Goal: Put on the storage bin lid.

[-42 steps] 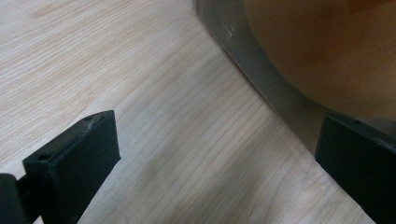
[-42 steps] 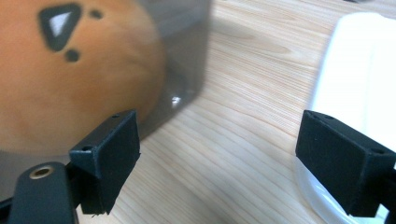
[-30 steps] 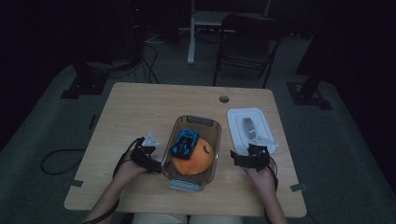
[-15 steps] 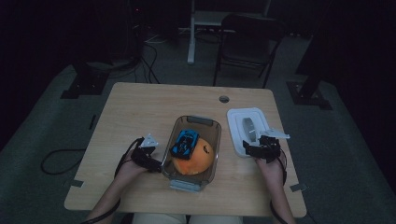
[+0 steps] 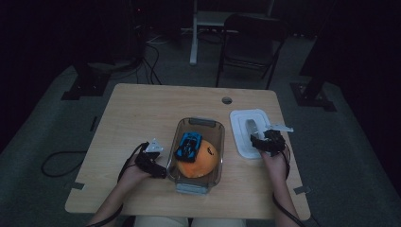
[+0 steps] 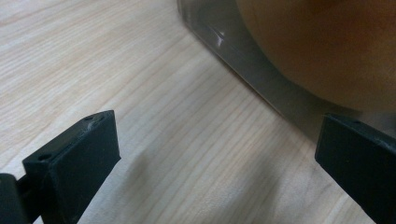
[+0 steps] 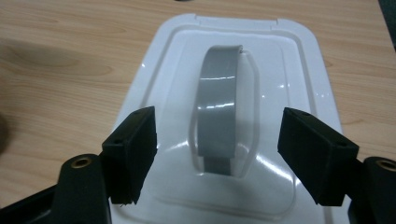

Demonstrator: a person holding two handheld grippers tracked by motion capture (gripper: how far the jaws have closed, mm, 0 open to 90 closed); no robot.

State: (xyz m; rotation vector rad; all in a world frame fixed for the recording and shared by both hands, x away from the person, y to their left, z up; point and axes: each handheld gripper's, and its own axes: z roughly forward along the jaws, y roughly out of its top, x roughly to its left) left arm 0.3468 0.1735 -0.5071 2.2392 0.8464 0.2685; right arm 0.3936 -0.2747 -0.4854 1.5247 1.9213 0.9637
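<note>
We read the work in hand as closing the clear container (image 5: 198,151), which sits at the lower centre of the high view on the wooden table (image 5: 142,113). It holds a blue toy car (image 5: 188,144) and, just below that in the frame, an orange ball-like thing (image 5: 198,163) that fills its near end. Its white lid (image 5: 249,132) lies flat to the right of the container, apart from it, with its grey handle (image 7: 219,116) arching up at the middle of the right gripper view. Our right gripper (image 5: 263,142) is over the near end of that lid. In its own view the two black jaws straddle the handle, one at lower left and one at lower right of the frame. They have just been closing, but clear gaps still show on both sides, so the handle is between them and not yet pinched. We judge that the handle is approached this way because it is the one raised part of a flat lid that jaws can catch. Our left gripper (image 5: 152,163) waits at the container's left wall with its jaws spread wide and nothing held. One jaw sits over bare wood, the other close by the clear wall, probably to steady the container when the lid comes across.
</note>
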